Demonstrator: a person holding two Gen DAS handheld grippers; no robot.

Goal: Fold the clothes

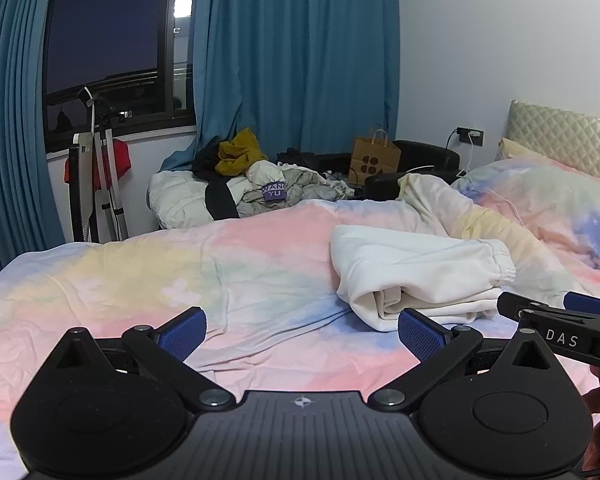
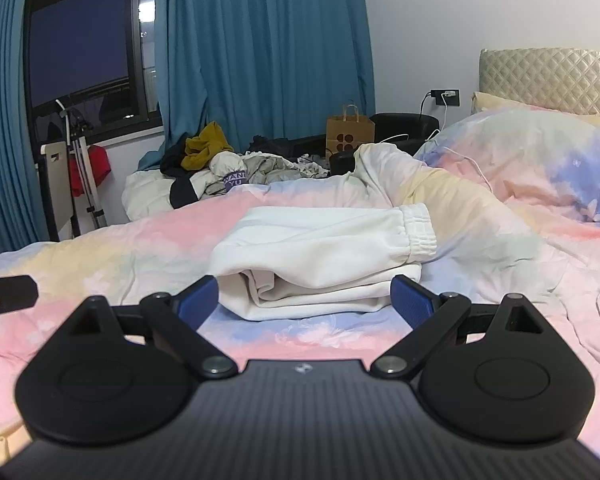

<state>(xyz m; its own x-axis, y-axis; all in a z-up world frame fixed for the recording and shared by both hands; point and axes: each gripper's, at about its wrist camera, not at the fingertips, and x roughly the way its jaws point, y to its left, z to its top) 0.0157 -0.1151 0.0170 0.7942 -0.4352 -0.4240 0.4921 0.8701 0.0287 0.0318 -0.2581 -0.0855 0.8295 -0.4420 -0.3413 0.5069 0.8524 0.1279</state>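
Observation:
A folded cream-white garment point(image 1: 416, 276) point(image 2: 324, 256) with an elastic cuff lies on the pastel bedspread point(image 1: 140, 280) point(image 2: 100, 248). My left gripper point(image 1: 302, 332) is open over the bedspread, with the garment ahead and to its right. In the right wrist view my right gripper point(image 2: 304, 300) is open just in front of the garment's folded near edge, with nothing between its blue pads point(image 2: 198, 300). The right gripper also shows at the right edge of the left wrist view point(image 1: 560, 320).
A pile of unfolded clothes point(image 1: 252, 184) point(image 2: 228, 168) lies at the bed's far side below blue curtains point(image 1: 300, 52). A paper bag point(image 1: 374, 160) and black boxes stand behind. A pillow point(image 2: 540, 160) and quilted headboard point(image 2: 552, 76) are at the right. A folding stand point(image 1: 96, 184) is left.

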